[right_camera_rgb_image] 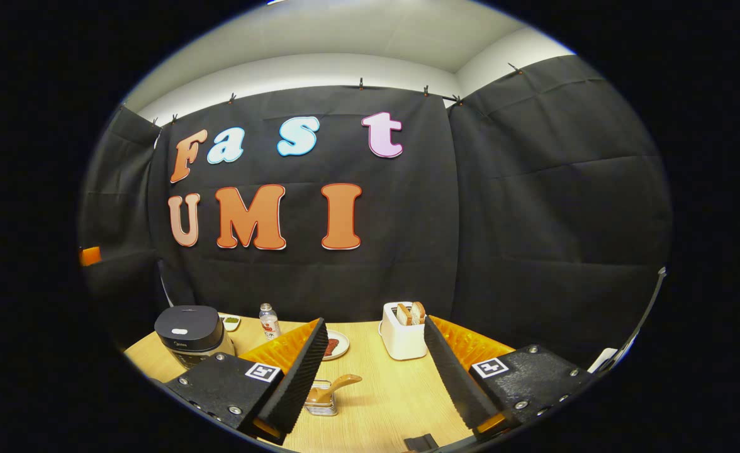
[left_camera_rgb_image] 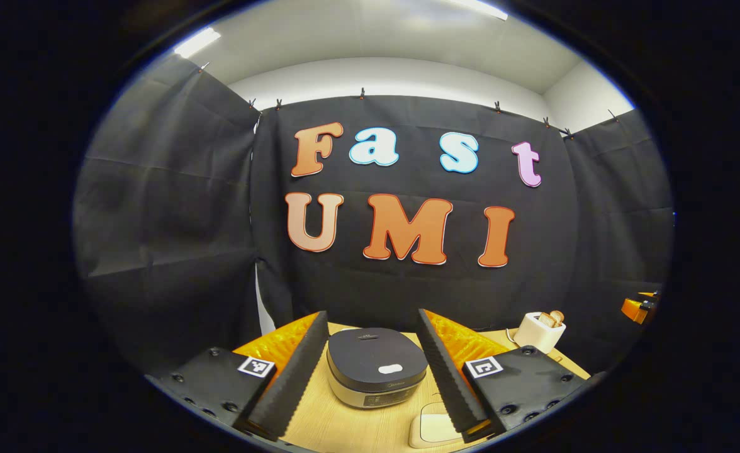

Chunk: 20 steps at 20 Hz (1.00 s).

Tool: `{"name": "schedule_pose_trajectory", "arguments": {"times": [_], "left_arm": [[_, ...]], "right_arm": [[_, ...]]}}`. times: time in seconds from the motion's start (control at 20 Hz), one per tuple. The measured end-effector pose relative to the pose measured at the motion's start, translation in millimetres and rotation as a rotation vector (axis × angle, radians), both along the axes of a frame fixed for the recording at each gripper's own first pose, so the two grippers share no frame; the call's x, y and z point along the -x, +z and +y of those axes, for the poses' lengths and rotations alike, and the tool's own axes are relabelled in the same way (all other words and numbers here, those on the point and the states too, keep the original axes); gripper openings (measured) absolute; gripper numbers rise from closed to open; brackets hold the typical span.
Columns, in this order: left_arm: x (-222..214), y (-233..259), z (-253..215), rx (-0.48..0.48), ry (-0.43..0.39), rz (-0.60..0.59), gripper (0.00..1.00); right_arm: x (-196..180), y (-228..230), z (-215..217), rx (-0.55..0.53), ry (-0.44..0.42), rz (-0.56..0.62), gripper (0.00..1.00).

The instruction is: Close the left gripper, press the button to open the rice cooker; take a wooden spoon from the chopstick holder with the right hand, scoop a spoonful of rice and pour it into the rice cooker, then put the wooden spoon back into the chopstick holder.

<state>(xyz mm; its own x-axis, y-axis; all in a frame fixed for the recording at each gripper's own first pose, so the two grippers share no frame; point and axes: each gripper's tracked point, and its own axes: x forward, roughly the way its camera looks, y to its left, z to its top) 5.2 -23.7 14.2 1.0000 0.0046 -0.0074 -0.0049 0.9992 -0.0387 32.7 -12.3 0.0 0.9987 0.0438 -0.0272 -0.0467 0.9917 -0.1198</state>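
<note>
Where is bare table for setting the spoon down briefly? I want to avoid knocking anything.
Bare wood lies in front of the toaster, right of the chopstick holder. The back-left is crowded: rice cooker, bottle, plate.

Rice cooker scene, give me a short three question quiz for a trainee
1. True or false: the rice cooker lid is shut.
2. What sticks up out of the toaster? A) bread slices B) a fork C) nothing
3. Fill in: the wooden spoon rests in the ____ holder.

Key: 1 true; 2 A; 3 chopstick. Both the left gripper and right gripper stand open.
</note>
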Motion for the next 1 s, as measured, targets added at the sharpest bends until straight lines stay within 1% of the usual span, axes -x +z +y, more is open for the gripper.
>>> {"name": "schedule_pose_trajectory", "arguments": {"times": [0.15, 0.2, 0.25, 0.35, 0.4, 0.45, 0.5, 0.55, 0.6, 0.65, 0.7, 0.85, 0.9, 0.95, 1.0], "left_arm": [[0.5, -6.0, -0.3, -0.003, -0.016, 0.014, 0.75], [1.0, -5.9, 4.3, -0.010, -0.001, 0.021, 0.56], [1.0, -11.1, 6.3, -0.023, 0.005, 0.030, 0.48], [-0.6, -14.2, 5.1, -0.025, -0.016, 0.051, 0.27], [-2.5, -16.8, 5.3, -0.019, -0.022, 0.057, 0.29], [-2.3, -13.2, 9.5, -0.018, -0.012, 0.059, 0.29], [-0.3, -15.9, 19.2, -0.031, 0.045, 0.067, 0.28], [-5.2, -22.1, 20.8, -0.040, 0.054, 0.082, 0.17], [-9.6, -28.1, 22.6, -0.024, 0.048, 0.090, 0.07], [-8.5, -32.4, 17.3, 0.001, 0.031, 0.108, 0.01], [-13.0, -38.0, 15.3, 0.016, 0.017, 0.130, 0.04], [-35.3, -56.5, 10.1, 0.019, -0.015, 0.167, 0.04], [-45.1, -65.0, 4.8, 0.030, -0.033, 0.188, 0.02], [-53.5, -72.6, -2.2, 0.044, -0.053, 0.206, 0.04], [-64.1, -81.4, -7.8, 0.050, -0.067, 0.224, 0.04]], "right_arm": [[-1.8, -4.3, 7.6, -0.005, 0.012, 0.021, 0.95], [-3.4, -4.5, 8.6, -0.009, 0.014, 0.025, 0.95], [-5.0, -3.7, 9.5, -0.011, 0.014, 0.024, 0.95], [-6.2, -4.7, 15.1, -0.014, 0.023, 0.025, 0.95], [-6.6, -6.7, 17.2, -0.012, 0.028, 0.027, 0.95], [-7.2, -7.2, 18.4, -0.008, 0.030, 0.029, 0.95], [-6.9, -7.8, 19.4, -0.006, 0.031, 0.031, 0.95], [-7.0, -8.0, 19.6, -0.007, 0.030, 0.033, 0.95], [-6.7, -9.5, 19.6, -0.011, 0.031, 0.035, 0.95], [-6.7, -10.3, 19.7, -0.015, 0.030, 0.037, 0.95], [-7.5, -10.6, 18.8, -0.018, 0.027, 0.039, 0.95], [-5.7, -12.6, 15.8, -0.031, 0.017, 0.046, 0.95], [-5.3, -14.7, 15.2, -0.036, 0.013, 0.053, 0.95], [-4.8, -16.0, 14.9, -0.041, 0.011, 0.058, 0.95], [-3.6, -18.1, 14.6, -0.042, 0.008, 0.062, 0.95]]}}
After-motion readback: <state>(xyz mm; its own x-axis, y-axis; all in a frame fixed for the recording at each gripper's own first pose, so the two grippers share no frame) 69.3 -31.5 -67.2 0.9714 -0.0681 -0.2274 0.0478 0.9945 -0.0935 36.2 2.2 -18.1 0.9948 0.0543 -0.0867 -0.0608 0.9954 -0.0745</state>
